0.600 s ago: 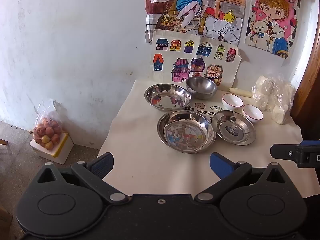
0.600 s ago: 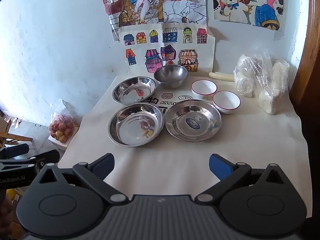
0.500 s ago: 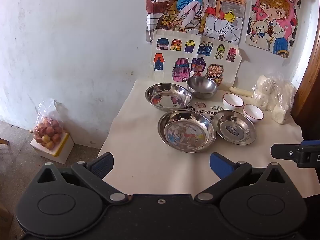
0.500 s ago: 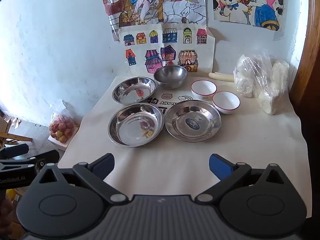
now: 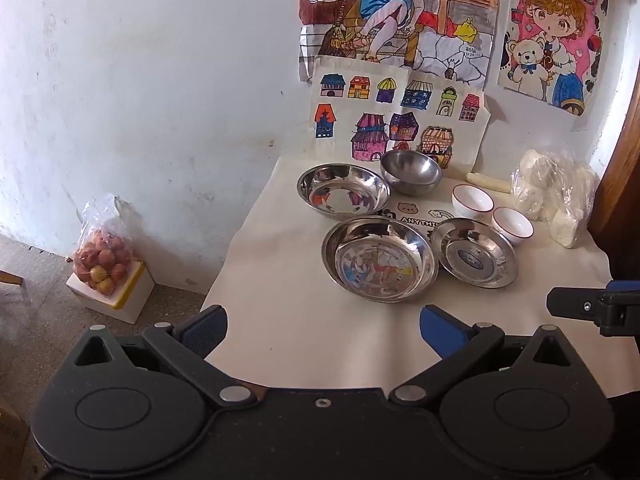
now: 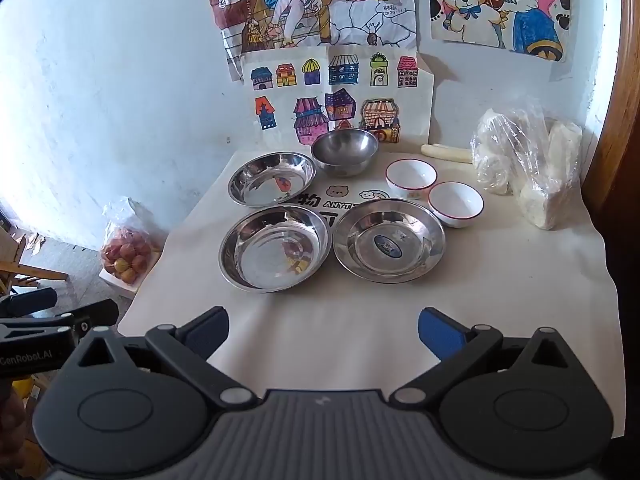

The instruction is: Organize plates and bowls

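Note:
On a cream cloth-covered table [image 6: 360,320] stand three shallow steel plates: a near-left one [image 6: 275,247] [image 5: 379,264], a near-right one with a blue sticker [image 6: 389,245] [image 5: 474,257], and a far-left one [image 6: 272,178] [image 5: 343,189]. Behind them sits a deep steel bowl [image 6: 345,151] [image 5: 411,171]. Two white bowls with red rims [image 6: 411,178] [image 6: 456,203] stand to the right, side by side. My left gripper [image 5: 322,330] and right gripper [image 6: 322,330] both hover open over the table's near edge, well short of the dishes, nothing between their fingers.
A clear plastic bag of white lumps [image 6: 528,160] lies at the table's right, by a wooden door frame. A white stick [image 6: 446,153] lies by the back wall under coloured drawings. A bag of fruit [image 5: 102,260] sits on a white box on the floor at left.

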`<move>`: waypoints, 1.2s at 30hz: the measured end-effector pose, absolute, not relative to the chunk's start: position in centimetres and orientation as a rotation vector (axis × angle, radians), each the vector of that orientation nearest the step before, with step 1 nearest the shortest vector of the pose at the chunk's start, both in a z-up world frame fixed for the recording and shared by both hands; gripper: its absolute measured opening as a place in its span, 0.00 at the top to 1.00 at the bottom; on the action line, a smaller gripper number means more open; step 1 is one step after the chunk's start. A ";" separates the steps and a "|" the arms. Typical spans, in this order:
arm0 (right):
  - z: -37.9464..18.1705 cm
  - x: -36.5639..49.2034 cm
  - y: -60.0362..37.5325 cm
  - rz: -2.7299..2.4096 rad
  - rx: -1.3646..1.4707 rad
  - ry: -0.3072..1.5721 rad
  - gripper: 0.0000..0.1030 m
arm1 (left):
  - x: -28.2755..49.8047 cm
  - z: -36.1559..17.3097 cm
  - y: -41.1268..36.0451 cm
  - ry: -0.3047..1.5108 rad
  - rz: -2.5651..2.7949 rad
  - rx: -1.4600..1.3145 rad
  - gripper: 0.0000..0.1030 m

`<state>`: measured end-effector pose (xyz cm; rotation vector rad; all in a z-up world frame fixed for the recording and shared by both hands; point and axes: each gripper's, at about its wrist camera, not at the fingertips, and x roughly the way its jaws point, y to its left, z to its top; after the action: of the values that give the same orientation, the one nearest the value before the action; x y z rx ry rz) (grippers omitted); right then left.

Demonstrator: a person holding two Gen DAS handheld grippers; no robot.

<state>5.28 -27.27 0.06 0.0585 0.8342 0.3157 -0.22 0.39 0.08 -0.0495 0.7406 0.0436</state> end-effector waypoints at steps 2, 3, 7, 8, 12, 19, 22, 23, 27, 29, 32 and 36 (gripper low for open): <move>-0.1 5.3 -27.3 0.316 0.056 0.833 0.00 | -0.3 0.0 0.2 0.743 0.045 -0.046 0.01; -0.1 5.3 -27.2 0.317 0.057 0.835 0.00 | -0.3 -0.1 0.2 0.744 0.045 -0.045 0.01; 0.0 5.3 -27.3 0.318 0.059 0.835 0.00 | -0.3 -0.2 0.1 0.744 0.046 -0.045 0.01; 0.0 5.3 -27.3 0.318 0.059 0.835 0.00 | -0.3 -0.2 0.1 0.744 0.045 -0.046 0.01; 0.0 5.3 -27.3 0.317 0.059 0.835 0.00 | -0.4 -0.3 0.0 0.744 0.046 -0.044 0.01; 0.0 5.3 -27.3 0.319 0.059 0.836 0.00 | -0.4 -0.3 -0.1 0.745 0.047 -0.044 0.01; 0.0 5.3 -27.3 0.318 0.059 0.836 0.00 | -0.3 -0.3 -0.1 0.745 0.046 -0.044 0.01; 0.0 5.3 -27.3 0.319 0.059 0.836 0.00 | -0.3 -0.4 -0.1 0.745 0.045 -0.044 0.01; 0.0 5.3 -27.3 0.318 0.059 0.836 0.00 | -0.3 -0.3 -0.1 0.746 0.046 -0.044 0.01; 0.0 5.3 -27.2 0.318 0.059 0.836 0.00 | -0.3 -0.3 -0.2 0.747 0.045 -0.044 0.01; 0.0 5.3 -27.2 0.318 0.059 0.835 0.00 | -0.3 -0.3 -0.1 0.746 0.046 -0.044 0.01; 0.0 5.3 -27.2 0.318 0.059 0.836 0.00 | -0.3 -0.3 -0.1 0.746 0.046 -0.044 0.01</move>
<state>5.29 -27.24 -0.03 0.0590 0.8361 0.3177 -0.32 -0.12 -0.31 -0.0440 0.7456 0.0460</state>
